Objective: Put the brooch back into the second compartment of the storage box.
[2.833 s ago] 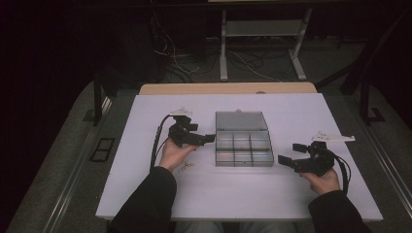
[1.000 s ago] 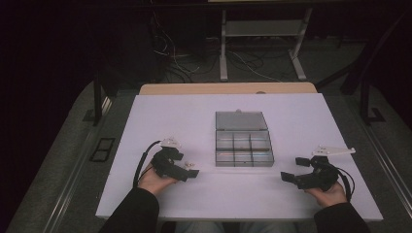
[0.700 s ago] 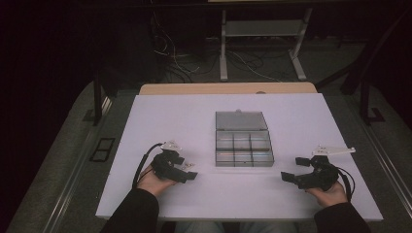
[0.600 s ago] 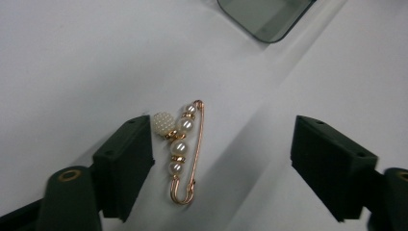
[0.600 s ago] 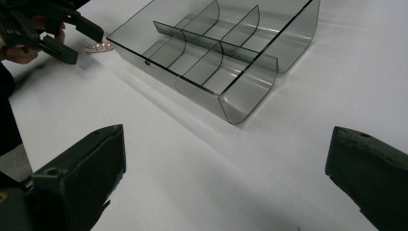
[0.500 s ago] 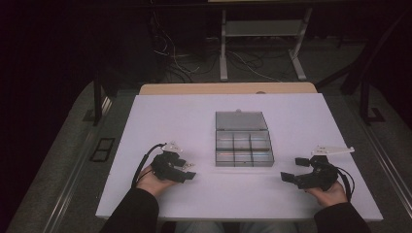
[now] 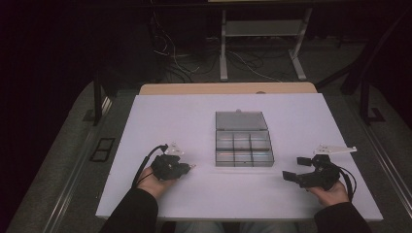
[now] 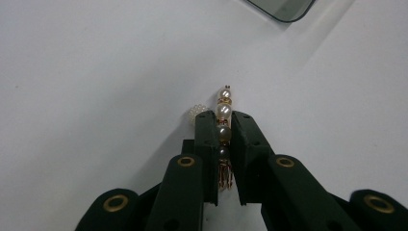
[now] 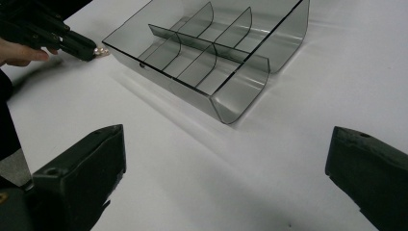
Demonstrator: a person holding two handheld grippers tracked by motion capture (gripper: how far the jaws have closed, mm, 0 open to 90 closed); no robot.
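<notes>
On the left side of the white table [image 7: 145, 126], the left gripper [image 7: 187, 168] lies low over the surface in the person's left hand [image 7: 154, 180]. Its jaws have just been closing and now stand narrow, clamped on a string of pearl beads [image 8: 223, 126]. In the left gripper view the beads run lengthwise between the two black fingers [image 8: 206, 139], with a couple of pearls poking out past the tips and a small ring of tiny white beads [image 8: 196, 112] lying on the table just beside the left tip.

In the middle of the table sits a clear grey compartment box [image 7: 243, 145], lid laid open behind it, well apart from the beads. Its compartments look bare in the right gripper view.

On the right, the right gripper [image 7: 294, 170] rests in the person's right hand [image 7: 333, 193], jaws spread wide and gripping nothing, pointed toward the box.
</notes>
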